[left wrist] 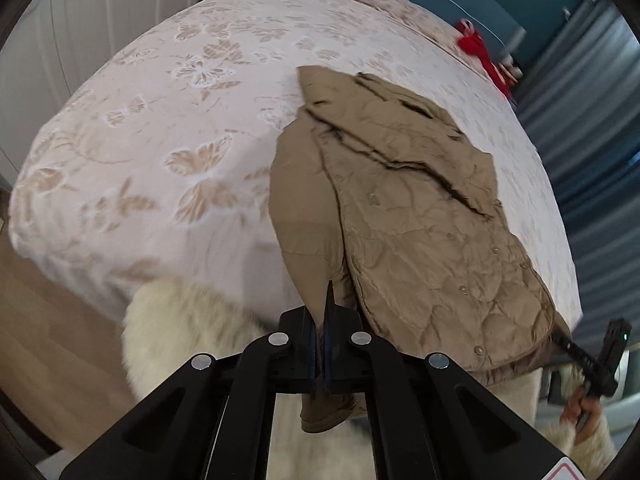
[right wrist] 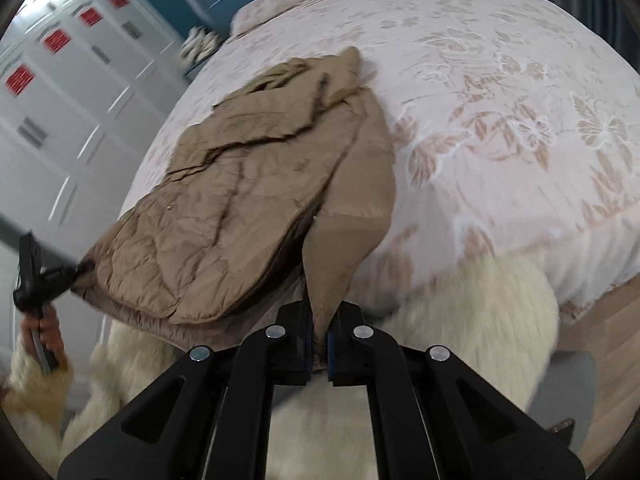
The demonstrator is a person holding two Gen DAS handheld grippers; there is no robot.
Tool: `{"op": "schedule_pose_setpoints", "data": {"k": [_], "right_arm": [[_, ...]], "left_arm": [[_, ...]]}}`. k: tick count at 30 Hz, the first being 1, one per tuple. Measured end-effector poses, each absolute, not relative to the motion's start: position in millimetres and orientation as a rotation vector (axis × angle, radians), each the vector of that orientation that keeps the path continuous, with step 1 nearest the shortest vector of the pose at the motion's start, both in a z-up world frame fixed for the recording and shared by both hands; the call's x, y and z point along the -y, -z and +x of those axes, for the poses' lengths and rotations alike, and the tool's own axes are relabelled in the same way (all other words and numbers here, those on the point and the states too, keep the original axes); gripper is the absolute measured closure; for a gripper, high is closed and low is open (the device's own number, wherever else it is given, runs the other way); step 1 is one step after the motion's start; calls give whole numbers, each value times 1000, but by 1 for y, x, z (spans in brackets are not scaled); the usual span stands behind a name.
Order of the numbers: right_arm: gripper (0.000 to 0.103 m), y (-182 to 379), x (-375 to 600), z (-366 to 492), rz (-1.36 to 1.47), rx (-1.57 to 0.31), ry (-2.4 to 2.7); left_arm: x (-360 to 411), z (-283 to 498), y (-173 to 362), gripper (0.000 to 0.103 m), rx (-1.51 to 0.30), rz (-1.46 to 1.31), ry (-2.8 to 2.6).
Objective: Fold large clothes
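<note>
A tan quilted jacket [left wrist: 420,208] lies on the bed, its hem at the near edge; it also shows in the right wrist view [right wrist: 240,208]. My left gripper [left wrist: 320,344] is shut on one corner of the jacket's hem. My right gripper [right wrist: 318,340] is shut on the other hem corner. Each gripper shows in the other's view: the right gripper [left wrist: 560,344] at the far right, the left gripper [right wrist: 76,270] at the far left, both pinching the hem.
The bed [left wrist: 168,128] has a pale cover with a butterfly pattern. A white fluffy garment [left wrist: 192,336] is worn by the person below the grippers. A red item [left wrist: 476,46] lies at the bed's far side. White cabinets [right wrist: 72,92] stand at the left.
</note>
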State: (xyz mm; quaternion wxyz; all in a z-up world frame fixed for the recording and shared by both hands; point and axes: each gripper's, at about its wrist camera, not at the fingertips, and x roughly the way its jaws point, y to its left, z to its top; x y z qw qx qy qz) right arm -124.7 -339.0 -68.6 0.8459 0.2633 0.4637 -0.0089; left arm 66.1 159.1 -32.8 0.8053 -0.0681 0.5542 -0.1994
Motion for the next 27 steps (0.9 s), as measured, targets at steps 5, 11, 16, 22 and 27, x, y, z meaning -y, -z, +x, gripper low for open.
{"op": "schedule_pose_setpoints", "data": {"k": [5,11,16,22,27], "right_arm": [[100,21,327,-157,533,-905,29],[100,-25,349,-125,530,-686,57],[100,-33,372,-59,528,-559,77],[100,-21,389,29,525,-526,110],[100,0,403,91,543,-545,140]], "left_arm": [[-173,32,-20,103,-1128,-193,463],[-165,64,-53,103,-970,-234,467],[-155,132,-48,103,-894,-267,411],[-129,208,-25,102,-890,-223,335],[-102,266,-2,102,-911,-181,270]]}}
